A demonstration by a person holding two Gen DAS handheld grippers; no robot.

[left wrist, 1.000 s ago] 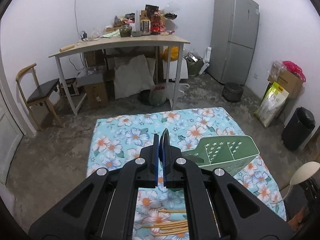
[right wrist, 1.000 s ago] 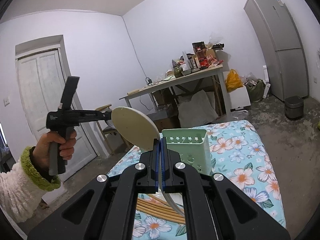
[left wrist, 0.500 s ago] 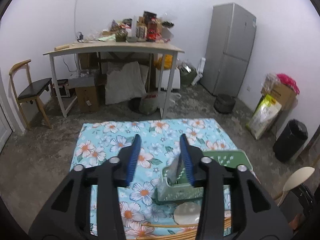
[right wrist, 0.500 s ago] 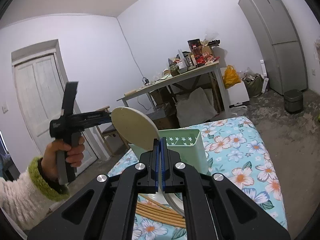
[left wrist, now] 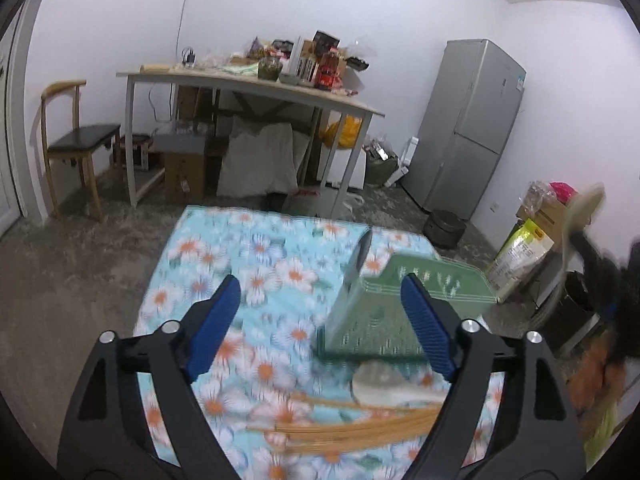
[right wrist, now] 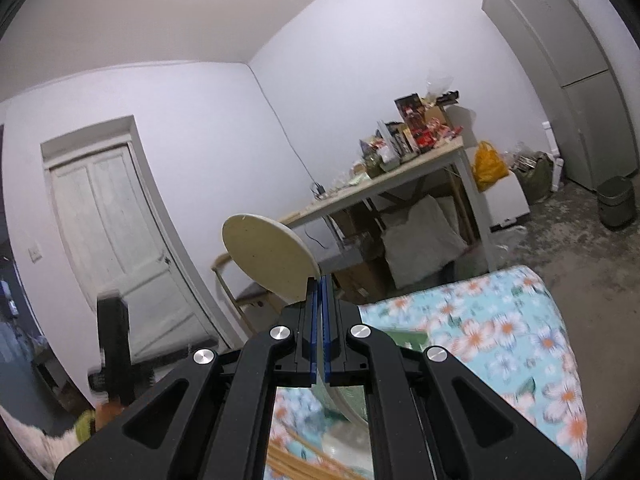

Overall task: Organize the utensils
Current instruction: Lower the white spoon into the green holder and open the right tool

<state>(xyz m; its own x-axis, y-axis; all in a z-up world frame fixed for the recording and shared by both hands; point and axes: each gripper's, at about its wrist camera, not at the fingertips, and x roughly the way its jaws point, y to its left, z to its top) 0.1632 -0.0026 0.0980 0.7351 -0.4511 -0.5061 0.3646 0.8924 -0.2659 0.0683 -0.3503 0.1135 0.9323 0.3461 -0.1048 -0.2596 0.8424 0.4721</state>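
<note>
Two grippers: our left gripper [left wrist: 320,312] has just spread empty above the crosswise chopsticks [left wrist: 344,428] — our right gripper [right wrist: 320,292] pinches the ladle [right wrist: 268,256].

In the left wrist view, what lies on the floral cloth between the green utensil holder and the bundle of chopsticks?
A white spoon, its bowl just below the green utensil holder and above the chopsticks.

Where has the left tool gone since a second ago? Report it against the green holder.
Yes. The left tool has dropped toward the green holder, which now looms larger; its jaws have just been opening, nothing gripped between them.
</note>
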